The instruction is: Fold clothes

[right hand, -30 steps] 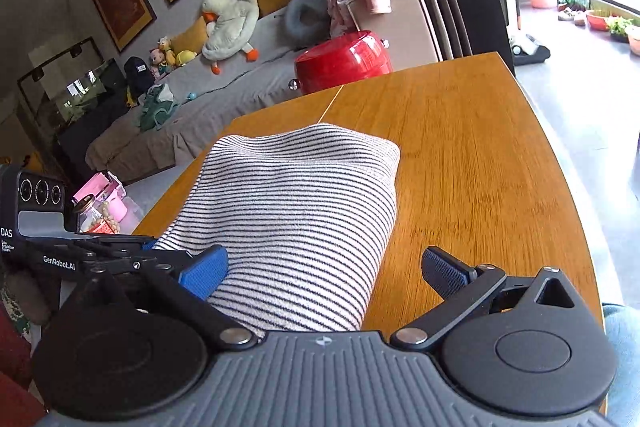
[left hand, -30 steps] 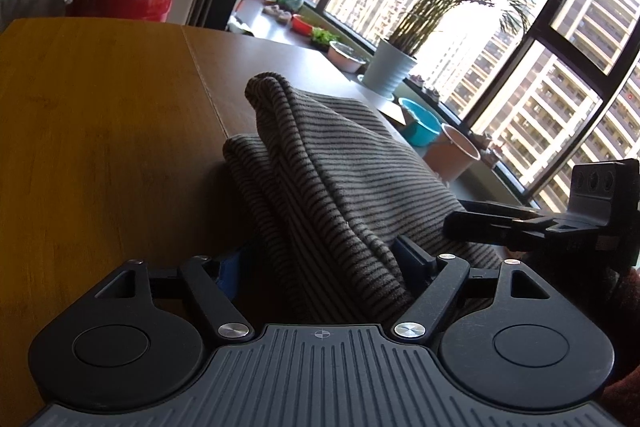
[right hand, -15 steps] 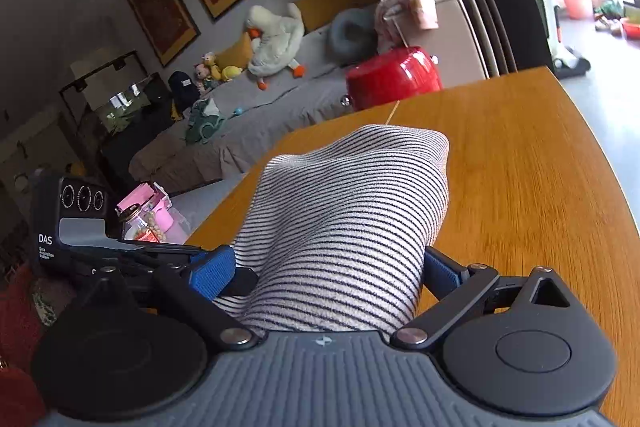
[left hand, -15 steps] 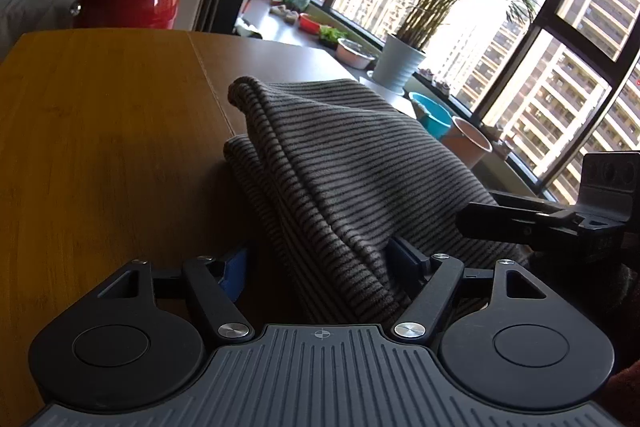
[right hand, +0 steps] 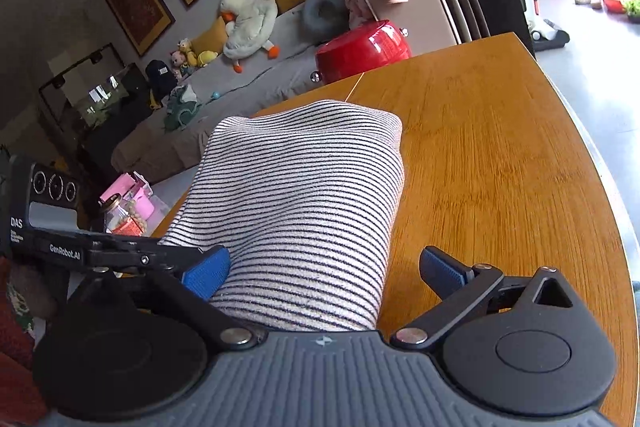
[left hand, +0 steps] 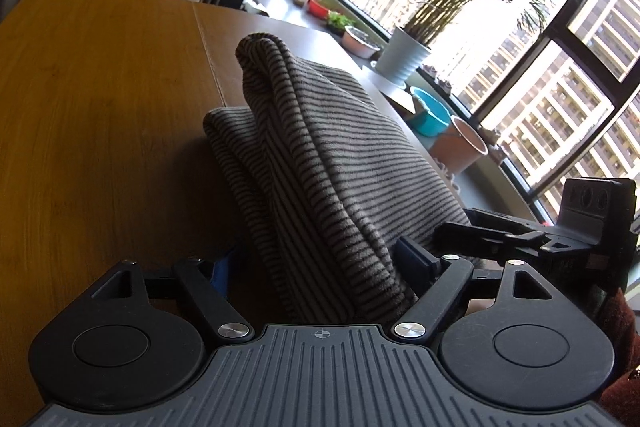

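I hold one gripper in each hand, and the striped garment lies on the wooden bench in front of both; it is folded into a thick bundle with several layers, and its far corner stands up in a rounded peak. In the left wrist view my left gripper has the near end of the cloth between its fingers; the right one touches the fabric, but the left one with the blue pad is mostly hidden behind the cloth, so I cannot tell if they pinch it or only stand around it. In the right wrist view the same garment runs away from me as a smooth folded strip, with its far end rounded and resting on the bench; my right gripper has its fingers spread apart; the left blue pad touches the side of the cloth, and the right one stands apart from it with bare wood between. Each gripper shows at the edge of the other view, just beside the near end of the garment. Behind the bench there is a red stool and a grey sofa with a white plush duck; on the window side stands a potted palm.
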{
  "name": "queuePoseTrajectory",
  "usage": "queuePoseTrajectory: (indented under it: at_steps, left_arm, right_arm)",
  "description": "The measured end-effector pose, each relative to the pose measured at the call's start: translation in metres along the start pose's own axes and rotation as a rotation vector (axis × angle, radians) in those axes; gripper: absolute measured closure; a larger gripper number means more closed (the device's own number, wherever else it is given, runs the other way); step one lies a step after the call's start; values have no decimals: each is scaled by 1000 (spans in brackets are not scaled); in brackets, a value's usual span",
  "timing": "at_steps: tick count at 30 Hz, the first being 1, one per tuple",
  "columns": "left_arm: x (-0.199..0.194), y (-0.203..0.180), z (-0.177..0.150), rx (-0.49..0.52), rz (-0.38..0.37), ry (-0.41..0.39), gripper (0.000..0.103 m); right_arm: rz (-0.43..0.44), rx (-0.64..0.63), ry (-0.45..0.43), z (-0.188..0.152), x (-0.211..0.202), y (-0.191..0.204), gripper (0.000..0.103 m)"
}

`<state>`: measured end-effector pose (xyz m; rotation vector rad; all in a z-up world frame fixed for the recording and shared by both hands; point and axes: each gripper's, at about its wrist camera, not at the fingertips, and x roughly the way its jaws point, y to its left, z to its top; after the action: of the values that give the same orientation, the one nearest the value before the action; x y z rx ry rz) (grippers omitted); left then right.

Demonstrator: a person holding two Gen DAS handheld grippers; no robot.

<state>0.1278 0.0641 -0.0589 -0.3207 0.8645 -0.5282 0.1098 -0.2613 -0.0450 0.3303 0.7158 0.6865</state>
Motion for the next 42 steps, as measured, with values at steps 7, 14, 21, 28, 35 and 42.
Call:
queuePoseTrajectory:
  at_steps: [7,14,21,28,35,42]
  left_arm:
    - [4,7,-4,-42,-36,-11,26]
    - [-1,34,7,-74,-5,-68,26]
    - [-24,85,36,-80,159,-192,26]
    - [-30,120,78,-58,320,-282,31]
    - [-34,146,87,-114,293,-304,29]
    - [-69,114,111,-6,361,-439,33]
  right_arm:
    - [27,-52,58,13,5,7,29]
    - [3,-127,70,36,55,24,24]
    - [41,-177,102,82,142,51,23]
    - [66,-234,53,118,222,70,21]
    - [113,-200,60,129,246,64,16]
    - [129,-416,34,135,242,73,16]
